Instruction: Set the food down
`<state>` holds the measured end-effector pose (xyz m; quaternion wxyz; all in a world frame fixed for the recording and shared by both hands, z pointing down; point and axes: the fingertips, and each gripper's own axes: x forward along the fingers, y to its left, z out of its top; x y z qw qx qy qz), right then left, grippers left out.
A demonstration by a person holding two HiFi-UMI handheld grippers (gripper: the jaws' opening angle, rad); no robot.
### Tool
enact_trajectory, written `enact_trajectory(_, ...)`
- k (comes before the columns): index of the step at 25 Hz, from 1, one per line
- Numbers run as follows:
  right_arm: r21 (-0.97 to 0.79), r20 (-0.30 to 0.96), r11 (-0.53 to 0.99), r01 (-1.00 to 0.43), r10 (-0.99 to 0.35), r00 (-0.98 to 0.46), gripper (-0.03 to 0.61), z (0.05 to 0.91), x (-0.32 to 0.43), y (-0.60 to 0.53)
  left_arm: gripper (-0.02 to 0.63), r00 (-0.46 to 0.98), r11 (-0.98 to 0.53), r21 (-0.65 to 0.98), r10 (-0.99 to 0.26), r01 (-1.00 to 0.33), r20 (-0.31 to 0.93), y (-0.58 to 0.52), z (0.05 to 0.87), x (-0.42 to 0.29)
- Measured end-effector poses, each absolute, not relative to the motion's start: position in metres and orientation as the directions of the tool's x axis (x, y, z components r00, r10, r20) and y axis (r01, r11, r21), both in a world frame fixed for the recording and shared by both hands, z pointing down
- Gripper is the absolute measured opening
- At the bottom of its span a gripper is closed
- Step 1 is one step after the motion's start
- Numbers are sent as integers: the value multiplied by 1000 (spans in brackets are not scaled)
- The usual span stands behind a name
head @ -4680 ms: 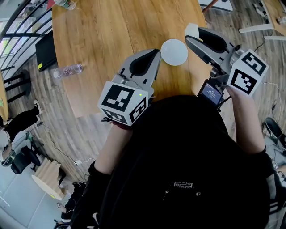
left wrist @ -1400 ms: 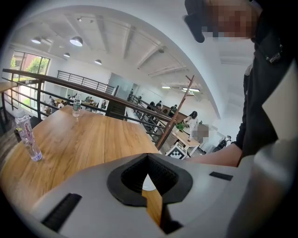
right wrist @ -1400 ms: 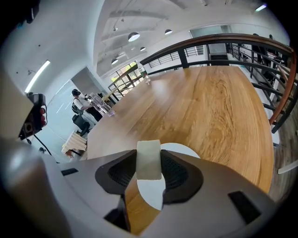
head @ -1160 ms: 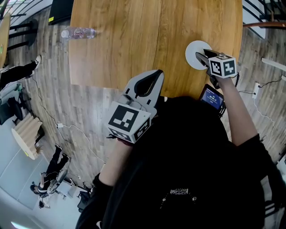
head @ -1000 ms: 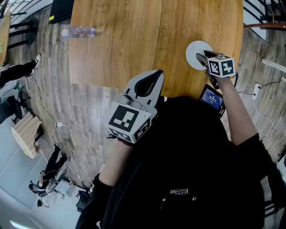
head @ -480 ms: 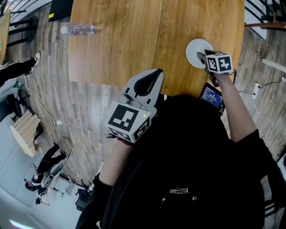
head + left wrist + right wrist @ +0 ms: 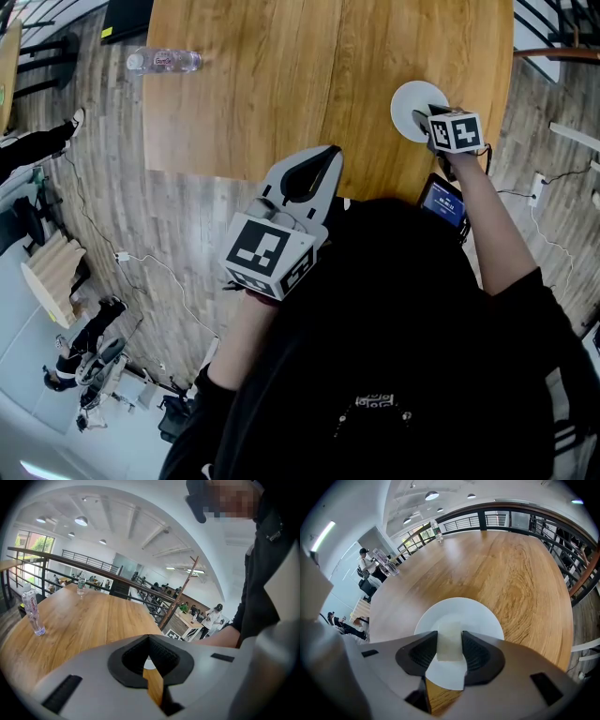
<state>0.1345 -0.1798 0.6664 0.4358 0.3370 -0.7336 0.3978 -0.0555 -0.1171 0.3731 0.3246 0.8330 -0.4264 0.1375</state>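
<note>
A pale, whitish block of food (image 7: pixel 450 640) sits between the pads of my right gripper (image 7: pixel 450 645), which is shut on it. The block hangs just over a round white plate (image 7: pixel 461 610) near the wooden table's edge. In the head view the right gripper (image 7: pixel 424 116) points steeply down over that plate (image 7: pixel 409 101). My left gripper (image 7: pixel 330 157) is held off the table's near edge, close to my body. Its jaw tips (image 7: pixel 149 638) meet with nothing between them.
The wooden table (image 7: pixel 281 75) stretches away beyond the plate. A water bottle (image 7: pixel 164 62) lies on its far left corner. A small lit screen (image 7: pixel 442 202) sits by my right wrist. A railing (image 7: pixel 562 541) runs past the table's right side.
My right gripper has sunk a little toward the plate with the food block still in it. The left gripper has stayed where it was.
</note>
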Motion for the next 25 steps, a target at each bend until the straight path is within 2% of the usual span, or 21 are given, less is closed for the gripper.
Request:
enact_trajectory(8,-252,925,480,-840,-137,-356,173,667,129,-183,0,604,-427,430,-617,-796,505,-122,373,-58)
enact_trajectory(14,-276,915,471,-838,-136,-379,229,668,121,-178,0,617,-443,431,-609,-786,499,-121,376,-60)
enact_trajectory(25,-280,869,411,-867,-276,-411,227,620,132,-199,0,695,-542,435,-555,-719,457,-132,363,-46)
